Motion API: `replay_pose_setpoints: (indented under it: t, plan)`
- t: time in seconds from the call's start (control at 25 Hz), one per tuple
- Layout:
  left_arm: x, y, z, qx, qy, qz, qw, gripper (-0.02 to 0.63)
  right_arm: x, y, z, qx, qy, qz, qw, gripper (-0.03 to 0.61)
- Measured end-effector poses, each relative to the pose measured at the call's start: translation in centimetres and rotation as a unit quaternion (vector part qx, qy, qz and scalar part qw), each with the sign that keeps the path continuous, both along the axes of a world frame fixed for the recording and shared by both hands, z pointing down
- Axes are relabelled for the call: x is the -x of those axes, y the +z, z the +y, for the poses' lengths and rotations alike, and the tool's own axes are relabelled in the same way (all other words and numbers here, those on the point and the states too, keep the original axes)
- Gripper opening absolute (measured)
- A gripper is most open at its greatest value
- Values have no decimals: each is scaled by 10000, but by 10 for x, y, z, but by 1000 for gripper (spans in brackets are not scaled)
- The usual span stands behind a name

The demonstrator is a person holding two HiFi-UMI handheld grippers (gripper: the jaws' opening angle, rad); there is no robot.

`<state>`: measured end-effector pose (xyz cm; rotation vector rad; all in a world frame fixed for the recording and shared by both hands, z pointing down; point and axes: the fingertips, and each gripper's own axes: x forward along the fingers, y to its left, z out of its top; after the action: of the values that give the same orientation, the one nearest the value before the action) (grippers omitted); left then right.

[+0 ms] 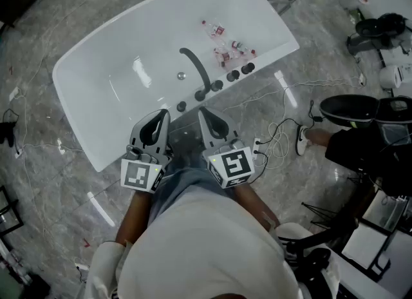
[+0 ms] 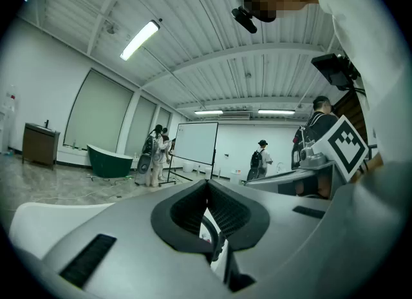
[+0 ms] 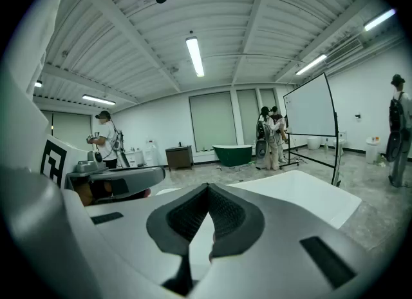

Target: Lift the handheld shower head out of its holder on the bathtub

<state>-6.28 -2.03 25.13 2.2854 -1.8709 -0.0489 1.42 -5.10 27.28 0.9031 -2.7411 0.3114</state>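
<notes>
A white bathtub (image 1: pixel 84 143) lies slantwise on the marble floor in the head view. On its near rim stands a row of dark fittings: a curved spout (image 1: pixel 196 72) that reaches over the basin and round knobs (image 1: pixel 233 75) beside it. Which fitting is the handheld shower head I cannot tell. My left gripper (image 1: pixel 164 113) and right gripper (image 1: pixel 201 111) hover side by side just short of that rim, apart from the fittings. In the left gripper view the left gripper (image 2: pixel 207 183) has its jaws together on nothing. The right gripper (image 3: pixel 208 189) is the same, with the tub (image 3: pixel 302 194) beyond it.
Small bottles (image 1: pixel 225 48) lie in the tub near the drain (image 1: pixel 181 75). Cables and a power strip (image 1: pixel 258 147) lie on the floor at my right, with black equipment (image 1: pixel 351 107) further right. Far off are people, a whiteboard (image 2: pixel 195 142) and a green tub (image 2: pixel 109 162).
</notes>
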Motion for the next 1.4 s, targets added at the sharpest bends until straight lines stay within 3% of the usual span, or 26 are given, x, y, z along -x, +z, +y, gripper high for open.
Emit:
replay_pose_setpoints:
  t: [0.4, 0.64, 0.72, 0.76, 0.8, 0.88, 1.12, 1.28, 1.4]
  plan:
    - [34, 30, 26, 15, 328, 26, 9995, 17, 31, 31, 29, 131, 284, 159, 9994, 15]
    - [47, 62, 46, 83, 641, 138, 9978, 18, 50, 86, 45, 321, 555, 189, 9978, 18]
    - [49, 71, 49, 133, 714, 177, 9972, 18, 54, 122, 41, 320, 737, 260, 9964, 26]
    - [50, 79, 49, 112, 766, 220, 9968, 18, 56, 144, 38, 326, 800, 317, 9958, 78]
    - [50, 88, 48, 80, 817, 264, 9963, 18, 58, 168, 33, 359, 838, 388, 9951, 176]
    - [51, 111, 41, 40, 916, 324, 9953, 18, 63, 225, 17, 476, 891, 567, 9933, 196]
    - [41, 191, -13, -127, 1240, 103, 9921, 18, 68, 409, -48, 864, 1059, 1104, 9845, 202]
    - [52, 251, -39, -54, 828, 344, 9960, 18, 66, 495, -72, 939, 1055, 1507, 9784, 202]
    - [49, 288, -51, -11, 816, 408, 9958, 18, 64, 545, -82, 858, 1004, 1778, 9752, 202]
